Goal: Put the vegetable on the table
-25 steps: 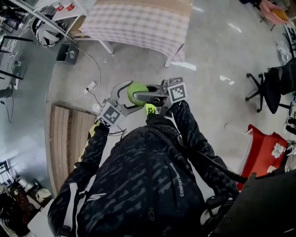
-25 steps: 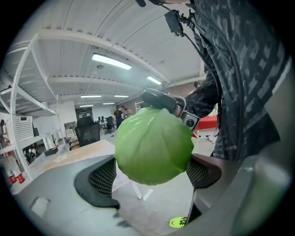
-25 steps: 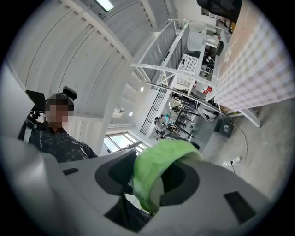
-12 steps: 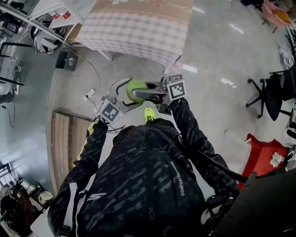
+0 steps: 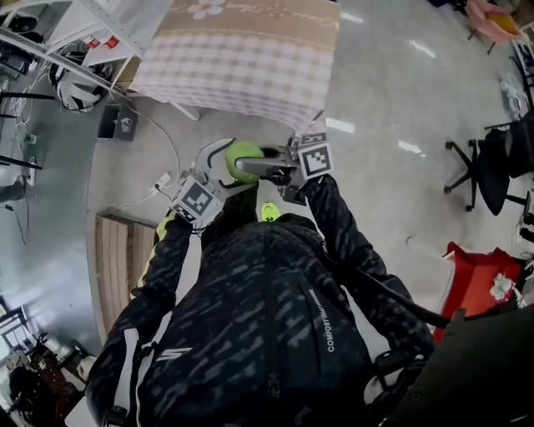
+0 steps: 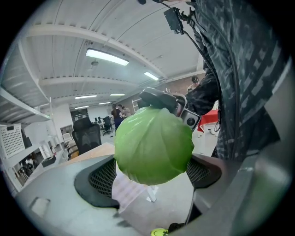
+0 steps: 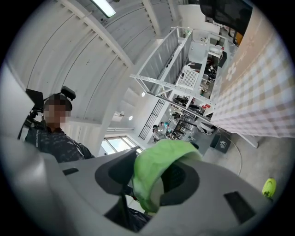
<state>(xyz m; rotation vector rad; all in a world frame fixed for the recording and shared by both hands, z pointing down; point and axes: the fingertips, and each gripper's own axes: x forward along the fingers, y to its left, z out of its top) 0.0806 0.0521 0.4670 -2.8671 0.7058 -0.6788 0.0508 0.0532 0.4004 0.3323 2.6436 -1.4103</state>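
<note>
Cabbage (image 5: 240, 157) between left tool (image 5: 222, 168) and right tool (image 5: 262, 163); table (image 5: 242, 58) ahead; chair (image 5: 494, 158) far right; pallet (image 5: 113, 258) left.

A glossy grey floor (image 5: 392, 200) spreads under a counter (image 5: 242, 58) draped in checked cloth. A black office chair (image 5: 501, 154) stands at the right (white shelving (image 5: 108, 21) opposite); strip lights (image 6: 107, 57) run overhead.

A black office chair (image 5: 492, 163) stands at 3 o'clock in the head view, with a red object (image 5: 471, 279) at 4. A slatted wooden board (image 5: 113, 258) lies at 8. At 10, a white cable (image 5: 173, 125) runs to a power strip (image 5: 163, 179) near a black box (image 5: 117, 123). A white rack (image 5: 100, 25) stands at 11.
</note>
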